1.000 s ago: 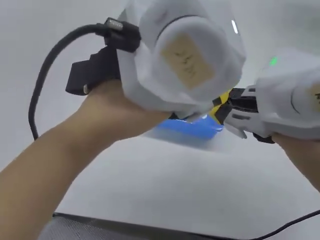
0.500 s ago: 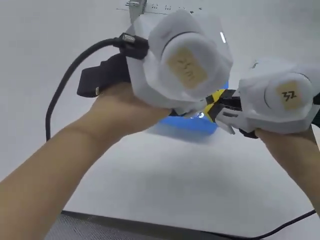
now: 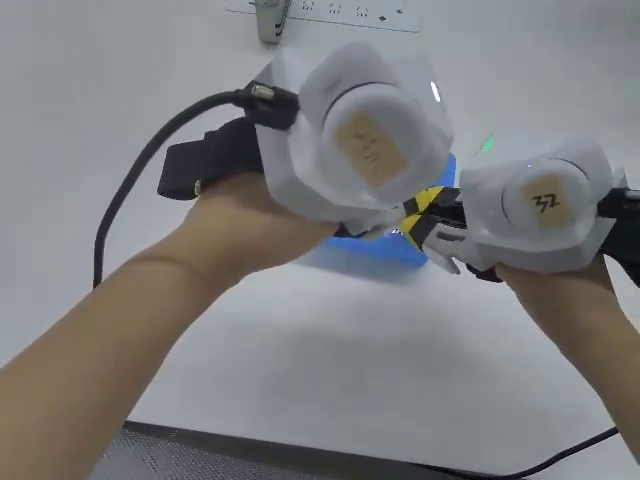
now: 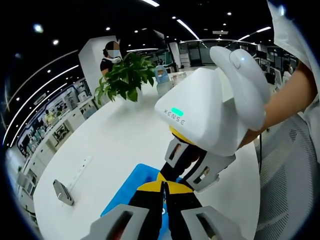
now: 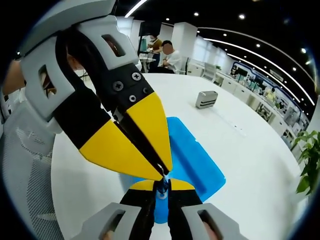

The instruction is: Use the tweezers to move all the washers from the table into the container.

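Observation:
My left gripper (image 3: 400, 228) and right gripper (image 3: 420, 215) meet tip to tip just above a blue container (image 3: 385, 250) on the white table. In the right gripper view my own jaws (image 5: 161, 194) are shut on a small blue-ended piece, apparently the tweezers (image 5: 162, 192). The left gripper's yellow-tipped jaws (image 5: 164, 172) come in from the upper left, pressed together right above that piece. In the left gripper view my jaws (image 4: 163, 189) are shut, and the right gripper's white body (image 4: 210, 115) hangs over them. The blue container (image 5: 192, 155) lies below both tips.
A small grey block (image 3: 270, 20) stands at the table's far edge near a socket strip (image 3: 350, 12). A black cable (image 3: 130, 190) loops from the left gripper. The table's near edge (image 3: 300, 455) runs along the bottom. A potted plant (image 4: 125, 75) stands far off.
The right gripper has shifted left and up, and its round end cap now faces the camera. The view has tilted, so more of the far table shows. The tips stayed together.

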